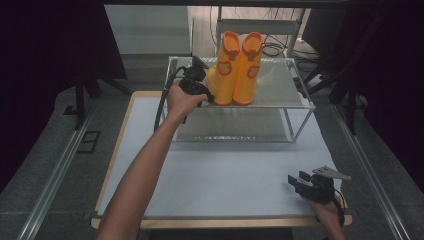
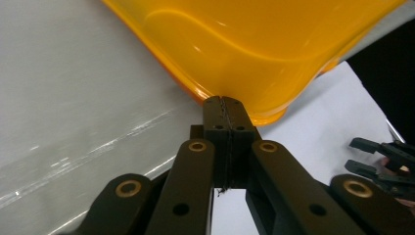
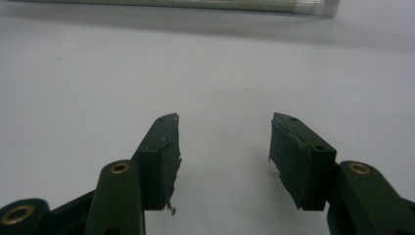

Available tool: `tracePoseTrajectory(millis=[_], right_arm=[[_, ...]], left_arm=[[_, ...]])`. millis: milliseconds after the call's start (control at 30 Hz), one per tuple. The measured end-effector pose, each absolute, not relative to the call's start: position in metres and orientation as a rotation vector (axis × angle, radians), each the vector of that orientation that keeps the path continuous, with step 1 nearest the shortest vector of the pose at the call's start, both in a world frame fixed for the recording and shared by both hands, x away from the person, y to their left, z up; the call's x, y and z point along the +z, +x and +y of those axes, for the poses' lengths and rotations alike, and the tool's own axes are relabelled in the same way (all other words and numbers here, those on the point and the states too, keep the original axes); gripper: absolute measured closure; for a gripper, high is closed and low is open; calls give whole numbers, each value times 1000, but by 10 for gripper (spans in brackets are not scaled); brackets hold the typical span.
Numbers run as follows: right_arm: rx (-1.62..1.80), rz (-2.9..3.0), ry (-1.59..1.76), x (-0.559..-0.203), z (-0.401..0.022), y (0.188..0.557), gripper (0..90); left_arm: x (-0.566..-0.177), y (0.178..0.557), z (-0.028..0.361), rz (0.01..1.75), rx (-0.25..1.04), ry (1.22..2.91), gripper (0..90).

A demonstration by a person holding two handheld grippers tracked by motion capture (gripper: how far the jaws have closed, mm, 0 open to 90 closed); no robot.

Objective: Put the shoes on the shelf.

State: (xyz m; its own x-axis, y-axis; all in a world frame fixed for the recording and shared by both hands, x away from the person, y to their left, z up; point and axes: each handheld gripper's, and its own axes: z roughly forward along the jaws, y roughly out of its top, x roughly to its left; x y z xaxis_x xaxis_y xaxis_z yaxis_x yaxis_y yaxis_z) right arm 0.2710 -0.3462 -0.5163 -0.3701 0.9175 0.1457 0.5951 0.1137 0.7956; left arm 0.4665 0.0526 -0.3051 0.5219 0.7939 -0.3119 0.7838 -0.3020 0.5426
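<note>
Two orange-yellow rubber boots [image 1: 235, 67] stand side by side on the top shelf [image 1: 280, 90] of a low metal rack. My left gripper [image 1: 206, 93] reaches to the left boot's foot from the left. In the left gripper view its jaws [image 2: 222, 100] are pressed flat together, and their tips sit right at the lower edge of the boot [image 2: 235, 44]; nothing shows between them. My right gripper [image 1: 298, 179] rests near the table's front right corner. Its jaws [image 3: 222, 132] stand wide apart over the bare white table top, with nothing between them.
The rack has a lower shelf [image 1: 235, 127] under the top one and thin metal legs [image 1: 289, 125]. It stands at the back of the white table [image 1: 225, 175]. A dark floor and metal rails [image 1: 55, 170] flank the table. Cables lie behind the rack.
</note>
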Motion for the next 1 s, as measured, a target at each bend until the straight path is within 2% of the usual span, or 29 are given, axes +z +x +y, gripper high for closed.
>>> tracePoseTrajectory(millis=[267, 567, 767, 1000], right_arm=[[1148, 2017, 1468, -516, -346, 270, 441], [1141, 2014, 1470, -516, -349, 270, 441], [1142, 2013, 1474, -516, -349, 270, 441], [1138, 2017, 1469, -516, -347, 270, 441]], left_arm=[[-306, 466, 49, 1256, 2, 2104, 898], [-301, 462, 64, 1240, 28, 2064, 809], [-298, 449, 79, 1221, 49, 2049, 759], [-297, 425, 104, 1158, 60, 2047, 748]])
